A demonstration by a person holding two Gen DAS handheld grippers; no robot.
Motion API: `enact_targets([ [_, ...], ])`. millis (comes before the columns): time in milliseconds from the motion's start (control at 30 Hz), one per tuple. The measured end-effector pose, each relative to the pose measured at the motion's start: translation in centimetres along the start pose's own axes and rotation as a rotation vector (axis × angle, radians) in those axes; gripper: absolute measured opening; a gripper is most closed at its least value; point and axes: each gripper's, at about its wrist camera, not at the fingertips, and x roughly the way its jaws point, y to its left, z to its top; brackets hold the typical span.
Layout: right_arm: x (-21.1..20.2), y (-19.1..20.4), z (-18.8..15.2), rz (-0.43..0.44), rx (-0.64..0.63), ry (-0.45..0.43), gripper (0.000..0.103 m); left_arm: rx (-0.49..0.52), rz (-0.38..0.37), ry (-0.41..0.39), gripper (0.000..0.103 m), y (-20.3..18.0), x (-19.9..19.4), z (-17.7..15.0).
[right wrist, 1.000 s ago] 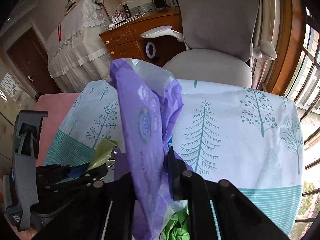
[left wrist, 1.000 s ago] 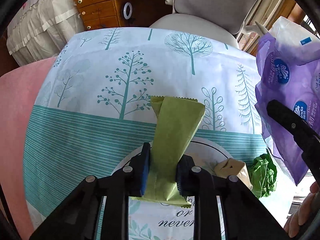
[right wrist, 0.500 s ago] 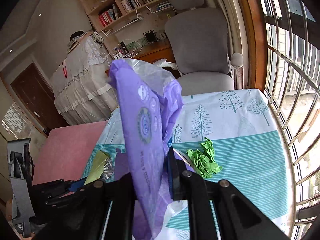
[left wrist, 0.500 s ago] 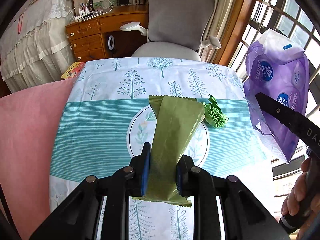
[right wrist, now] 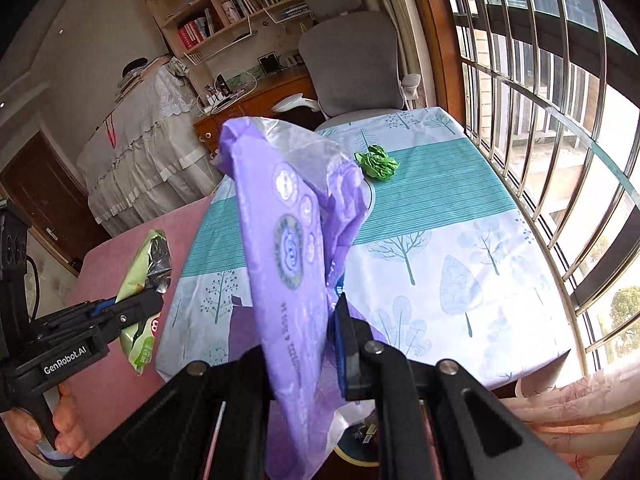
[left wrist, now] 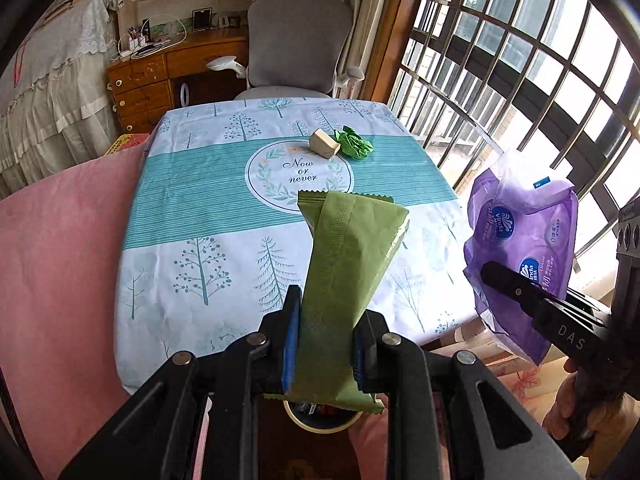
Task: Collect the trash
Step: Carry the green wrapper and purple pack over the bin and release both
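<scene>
My left gripper (left wrist: 326,334) is shut on a green snack wrapper (left wrist: 344,264) and holds it up off the near edge of the table; it also shows in the right wrist view (right wrist: 146,276). My right gripper (right wrist: 304,344) is shut on a purple tissue bag (right wrist: 288,240), seen at the right in the left wrist view (left wrist: 520,248). A crumpled green paper (left wrist: 354,143) and a small tan box (left wrist: 323,144) lie on the tablecloth (left wrist: 192,200) near its middle. A round bin rim (left wrist: 320,422) shows below the wrapper.
A grey office chair (left wrist: 298,40) stands behind the table. A pink cushion (left wrist: 52,264) lies to the left. A barred window (left wrist: 520,60) runs along the right. A wooden desk (left wrist: 156,72) and a draped bed stand at the back left.
Both grippers have pulled back and up from the table with their loads still held. The table looks farther off, and its near edge and the bin rim have come into view.
</scene>
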Motion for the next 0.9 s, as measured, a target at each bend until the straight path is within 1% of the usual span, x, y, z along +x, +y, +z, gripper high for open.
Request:
enact_targets([
  [133, -1.5, 0.7, -4.4, -0.028, 0.002, 0.053, 0.010, 0.010, -0.030, 0.042, 0.019, -0.1, -0.8, -3.9],
  [267, -1.2, 0.4, -8.0, -0.050, 0.009, 0.139, 0.010, -0.005, -0.061, 0.100, 0.019, -0.3, 0.1, -6.8],
  [367, 0.4, 0.0, -10.4, -0.055, 0.002, 0.223, 0.010, -0.021, -0.068, 0.143, 0.019, -0.7, 1.7, -8.7],
  [467, 2.9, -0.7, -12.7, -0.052, 0.000, 0.311, 0.010, -0.038, -0.073, 0.195, 0.019, -1.4, 3.8, -11.0],
  [600, 7.0, -2.2, -17.1, -0.041, 0.021, 0.409, 0.010, -0.047, -0.056, 0.268, 0.020, -2.5, 8.1, -14.8],
  [700, 11.2, -4.4, -20.7, -0.055, 0.038, 0.472, 0.010, -0.079, -0.049, 0.325, 0.020, -2.8, 12.6, -17.7],
  [833, 17.1, -6.8, -24.8, -0.072, 0.036, 0.527, 0.010, -0.092, -0.026, 0.345, 0.020, -2.7, 18.9, -21.2],
  [900, 20.1, -7.8, -26.9, -0.066, 0.037, 0.548, 0.010, -0.096, -0.021, 0.363, 0.020, -2.4, 22.3, -22.8],
])
